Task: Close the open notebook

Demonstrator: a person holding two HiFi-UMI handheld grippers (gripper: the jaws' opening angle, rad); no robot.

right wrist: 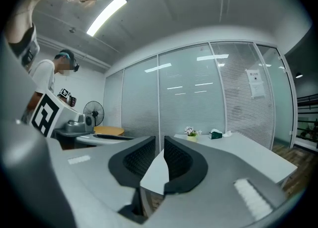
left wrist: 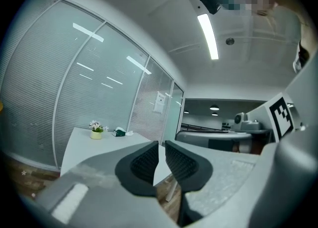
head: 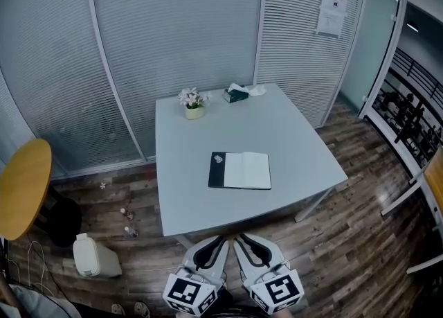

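Closest in the head view are the two grippers, side by side below the table's near edge: left gripper [head: 218, 242] and right gripper [head: 242, 242]. Each one's own view shows its ribbed pads standing a narrow slit apart with nothing between them, so both are barely ajar and empty.

Ahead of them, well apart from both, the open notebook [head: 240, 170] lies flat near the middle of the grey table [head: 180, 206]. Its spread runs left to right across the view, a dark leaf on the left and a white page on the right, so the fold runs away from the person. It sits almost straight ahead of the pair. The right gripper is probably slightly nearer, though the wide lens makes that hard to judge. Neither gripper view shows the notebook.

Farther back, near the far edge, stand a potted flower [head: 194, 102] and a tissue box [head: 237, 93].

Count: two grippers, one notebook, one potted flower, one tissue box, one grey table.
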